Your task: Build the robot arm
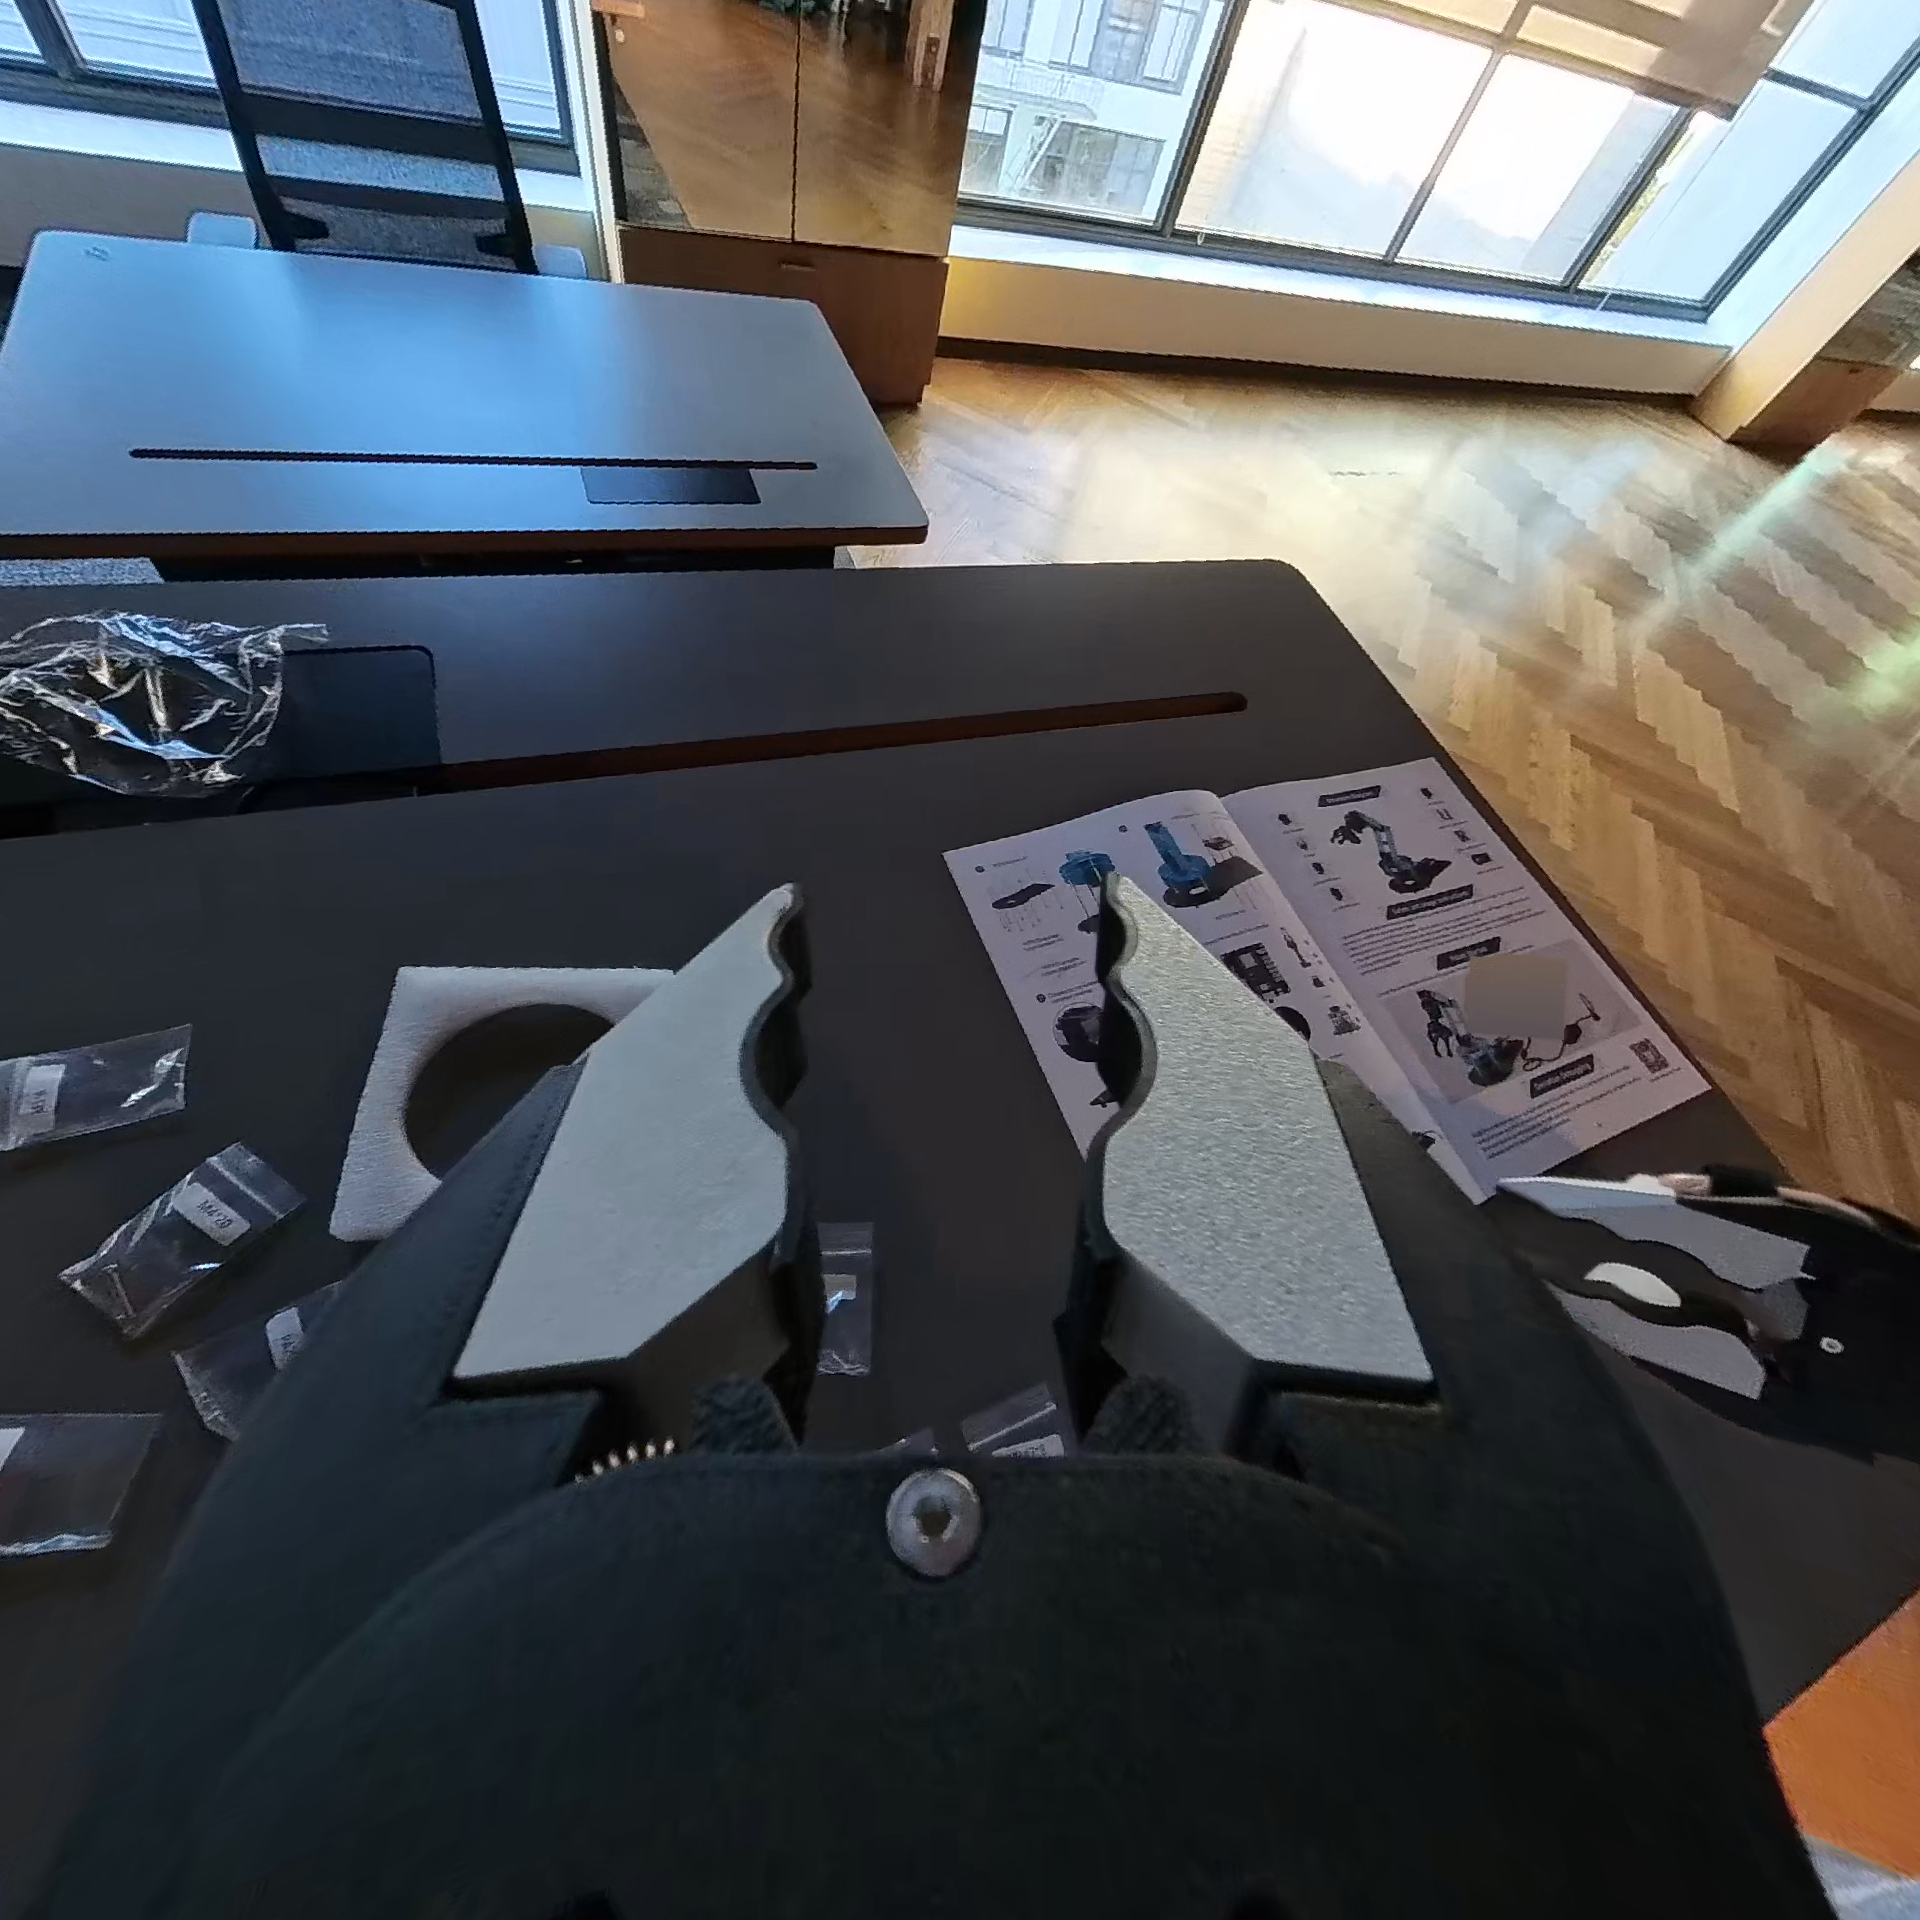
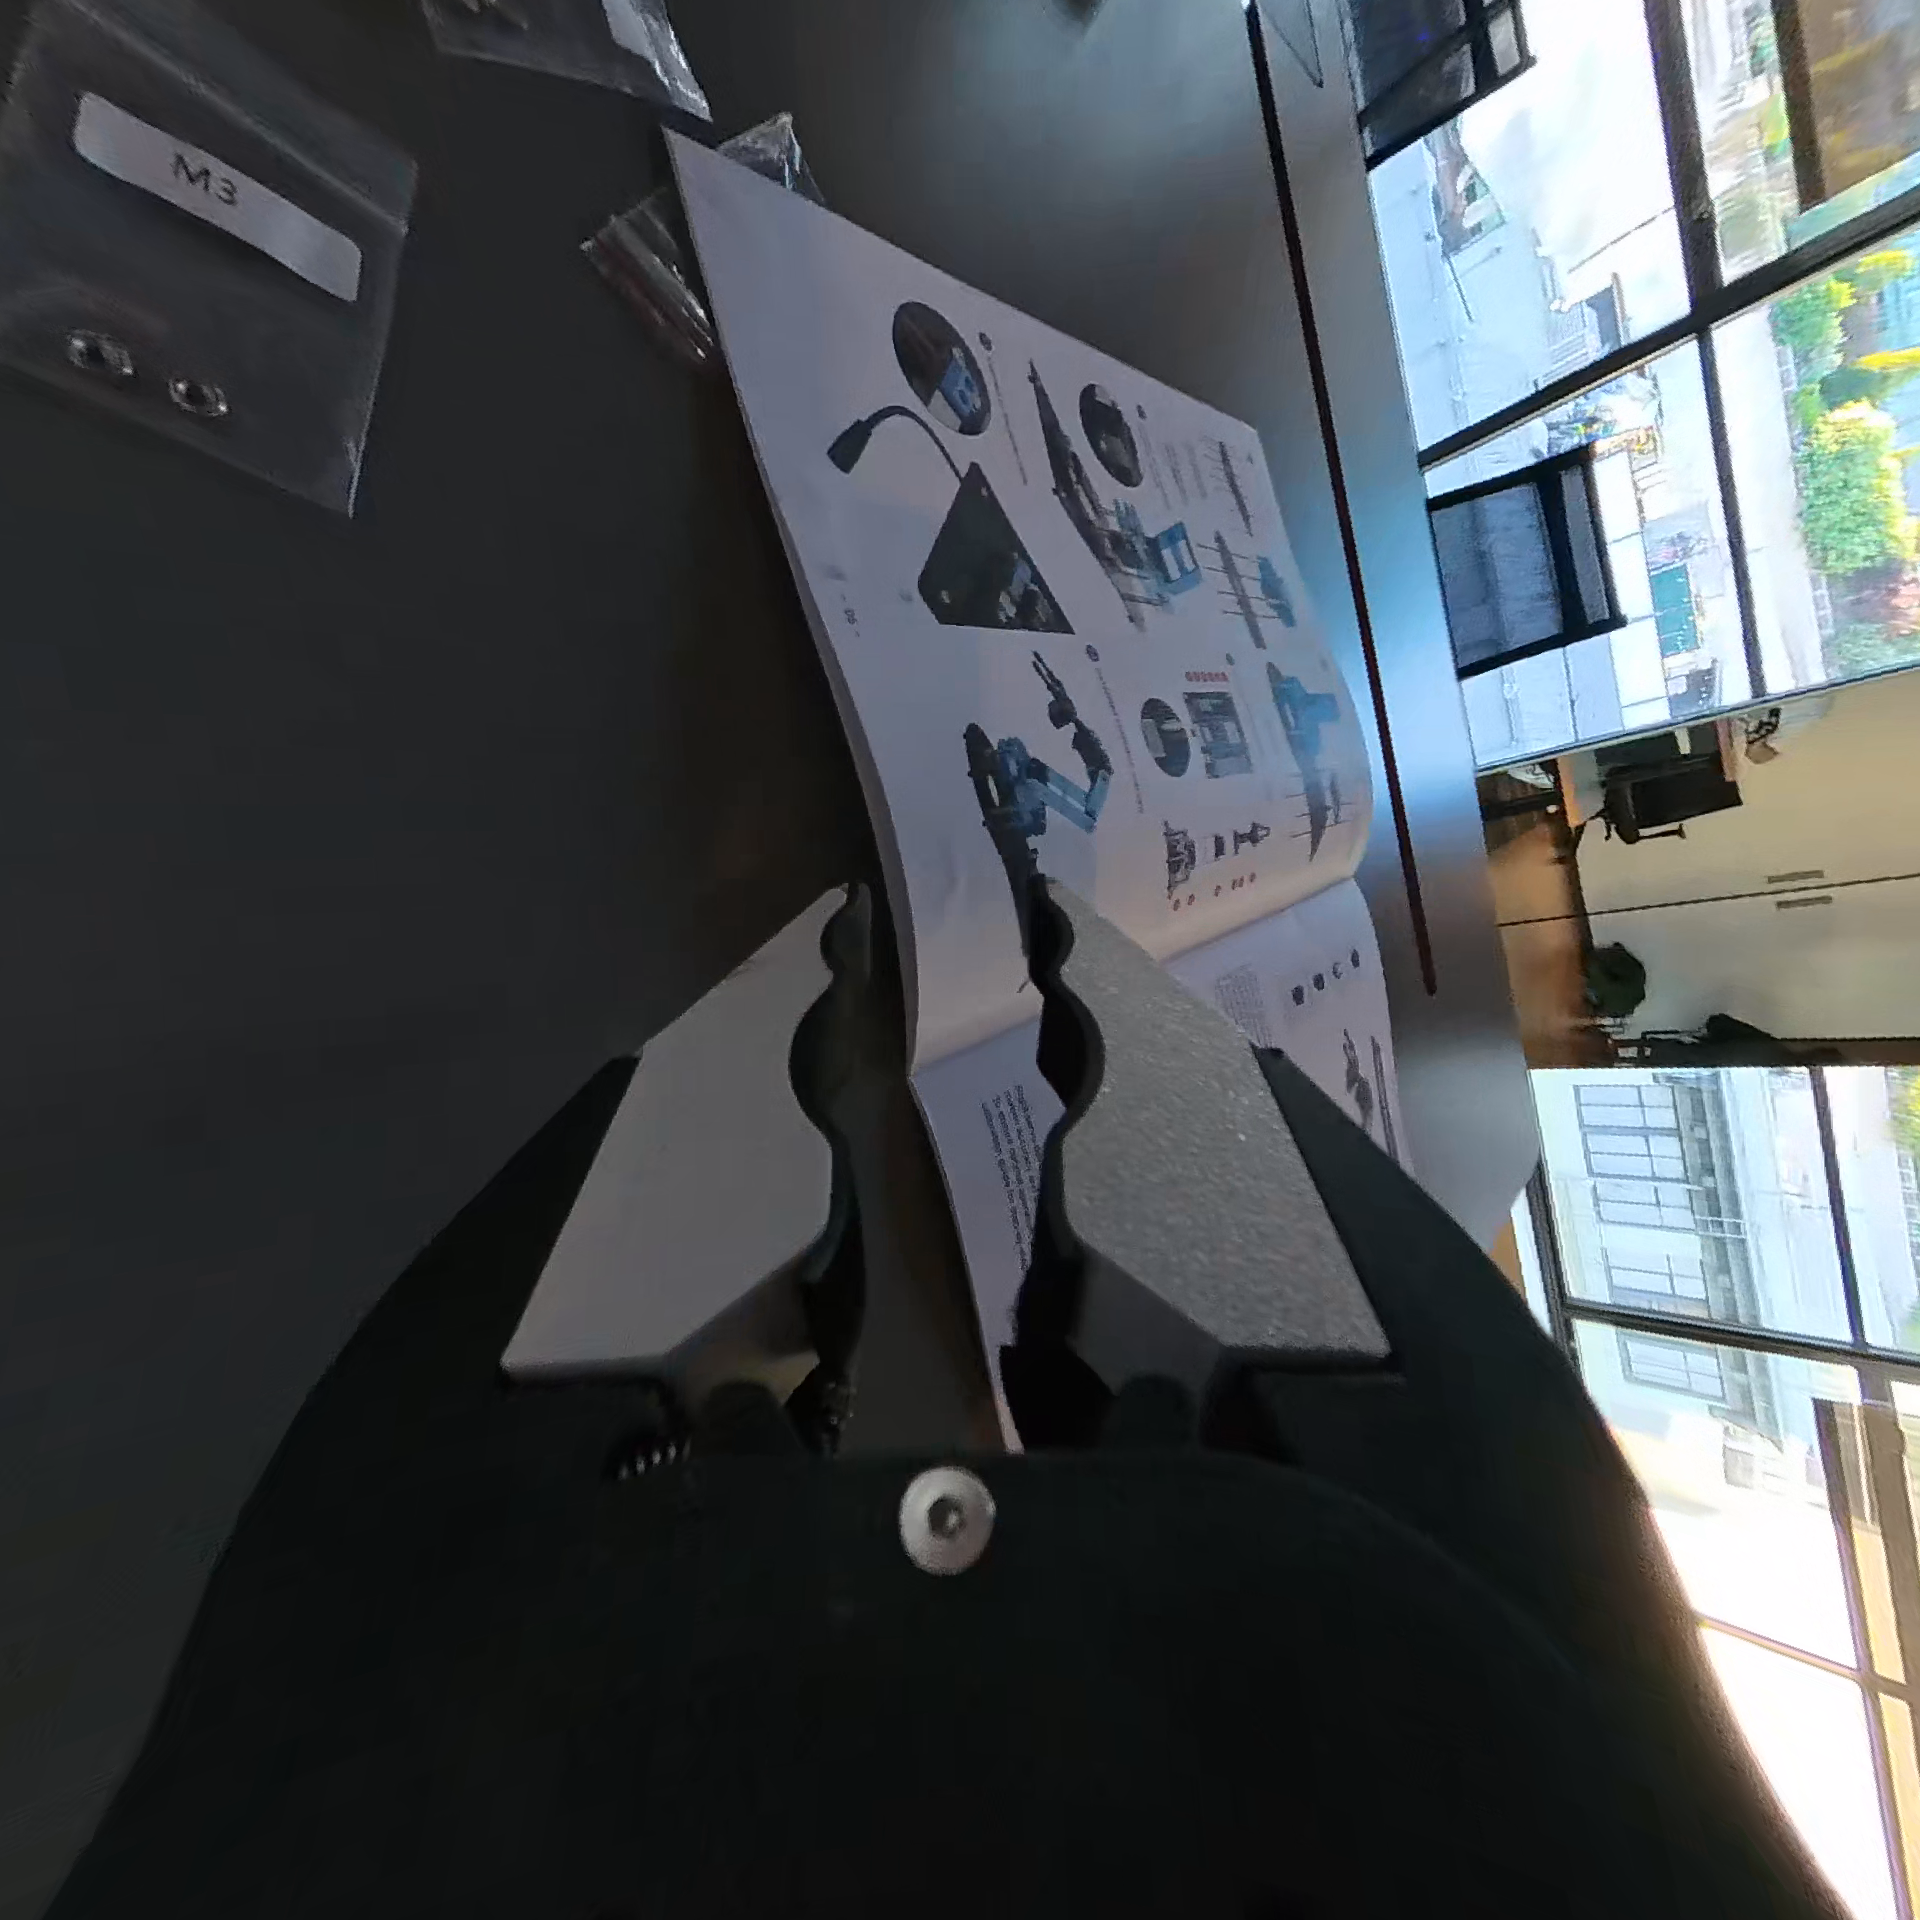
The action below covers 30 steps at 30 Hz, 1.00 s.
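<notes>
The left gripper (image 1: 951,904) hovers above the matte black desk (image 1: 727,831), its grey, grainy-faced fingers (image 1: 665,1132) with wavy inner edges spread wide and holding nothing. Beneath and between them lie small clear zip bags (image 1: 844,1299) of hardware. To their left lie more such bags (image 1: 182,1236) with white label strips, flat on the desk. Just beyond the left finger sits a square white foam block (image 1: 416,1039) with a round hole cut through it. To the right, an open instruction booklet (image 1: 1455,935) of glossy white paper, printed with pictures of a blue robot arm and parts, lies near the desk's right edge. The right gripper (image 1: 1527,1195) shows at the booklet's near corner.

In the right wrist view, rolled sideways, the right gripper (image 2: 945,899) has its jaws partly apart with a curved, lifted page (image 2: 1039,644) of the booklet passing between them; whether the pads actually press the paper I cannot tell. The page bows upward from the spine, with the other leaf (image 2: 1330,997) lying flat. A clear bag (image 2: 208,270) holding two small metal nuts lies well apart from it on the desk.

Farther off, crumpled clear plastic wrap (image 1: 135,696) rests near the desk's long cable slot (image 1: 831,738). Beyond stand a second dark desk (image 1: 416,384), a mesh-backed chair (image 1: 364,125), herringbone wood flooring (image 1: 1455,582) and tall windows (image 1: 1403,135).
</notes>
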Available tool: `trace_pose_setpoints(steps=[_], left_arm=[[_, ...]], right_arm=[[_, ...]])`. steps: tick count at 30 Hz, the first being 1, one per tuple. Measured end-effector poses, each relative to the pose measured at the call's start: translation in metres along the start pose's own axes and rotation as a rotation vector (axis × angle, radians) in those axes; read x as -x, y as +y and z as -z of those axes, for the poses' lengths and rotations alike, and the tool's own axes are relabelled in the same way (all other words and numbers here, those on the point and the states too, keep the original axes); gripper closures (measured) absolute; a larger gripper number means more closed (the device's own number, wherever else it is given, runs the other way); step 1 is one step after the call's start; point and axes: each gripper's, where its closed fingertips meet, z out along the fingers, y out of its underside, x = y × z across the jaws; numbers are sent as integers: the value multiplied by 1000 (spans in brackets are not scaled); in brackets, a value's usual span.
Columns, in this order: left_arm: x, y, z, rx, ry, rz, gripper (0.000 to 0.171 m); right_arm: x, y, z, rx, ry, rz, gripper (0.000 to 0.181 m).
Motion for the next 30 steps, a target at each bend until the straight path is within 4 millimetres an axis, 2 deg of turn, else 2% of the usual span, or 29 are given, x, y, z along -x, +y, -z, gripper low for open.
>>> trace_pose_setpoints(steps=[8, 13, 16, 19, 21, 24, 27, 30], left_arm=[[-4, 0, -2, 4, 28, -2, 118], [-5, -1, 1, -7, 43, -1, 119], [-6, -3, 4, -22, 65, 6, 119], [-7, -2, 5, -22, 74, 10, 119], [-7, -1, 6, -15, 79, 4, 119], [-9, -3, 10, -36, 96, 8, 119], [-6, -5, 12, -53, 97, 22, 119], [-4, -4, 12, -45, 92, 28, 119]], right_arm=[[6, -3, -15, 48, 86, 85, 157], [3, -3, -18, 58, 154, 133, 181], [-10, -15, -16, 16, 200, 153, 181], [-25, -18, -19, 32, 177, 131, 181], [-19, -15, -19, 49, 94, 123, 181], [-1, -10, -17, 41, 28, 51, 160], [9, 1, -23, 91, 52, 82, 156], [2, 4, -28, 114, 127, 103, 161]])
